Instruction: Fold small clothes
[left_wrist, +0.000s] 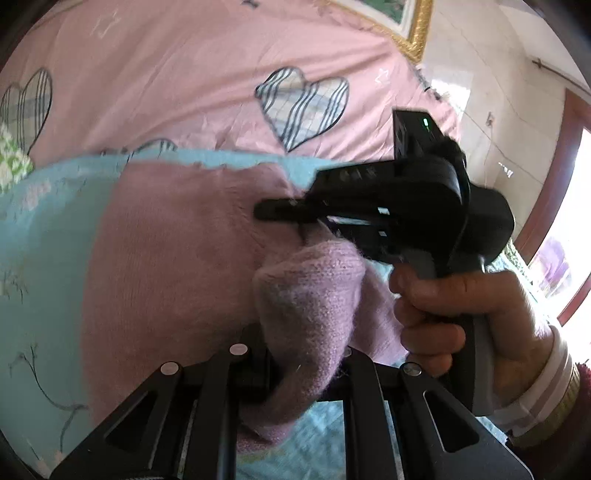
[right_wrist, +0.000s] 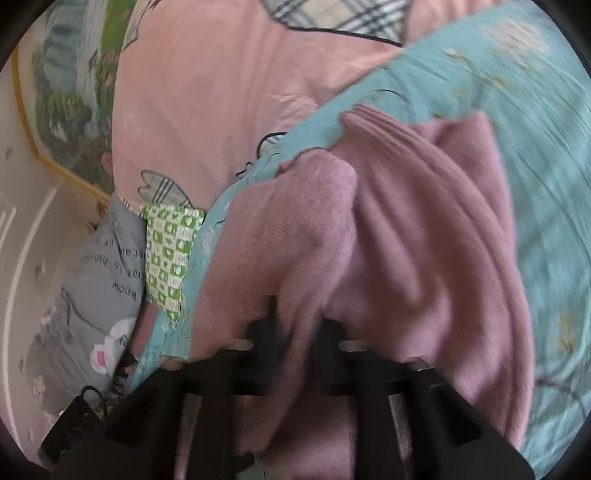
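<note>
Two grippers hold one garment between them. Nearest the left wrist camera, the left gripper (left_wrist: 306, 373) has its jaws closed on a thick fold of the pink knit sweater (left_wrist: 177, 251), the bunched wool spilling out above and below its fingers. The right gripper (right_wrist: 295, 347) does the same on its side: in its own view the jaws are pinched tight on a gathered ridge of the knit, with loose folds draping to the right and a ribbed edge farther off. In the left view the right gripper shows as a black body with its finger tips laid against the sweater, held by the person's right hand (left_wrist: 461, 314).

Gripping at two points likely lets the person lift one portion of the sweater and carry it over the rest, so the fold lands even rather than twisted; the task looks to be mid-fold.

Under the sweater lies a teal blanket (left_wrist: 44, 280), which serves as the folding surface. Beyond it spreads a pink bedsheet (left_wrist: 184, 74) printed with striped hearts. A green checked cloth (right_wrist: 170, 254) and a grey printed pillow (right_wrist: 96, 295) sit at the bed's edge, and a gold-framed picture (right_wrist: 66, 96) hangs behind.
</note>
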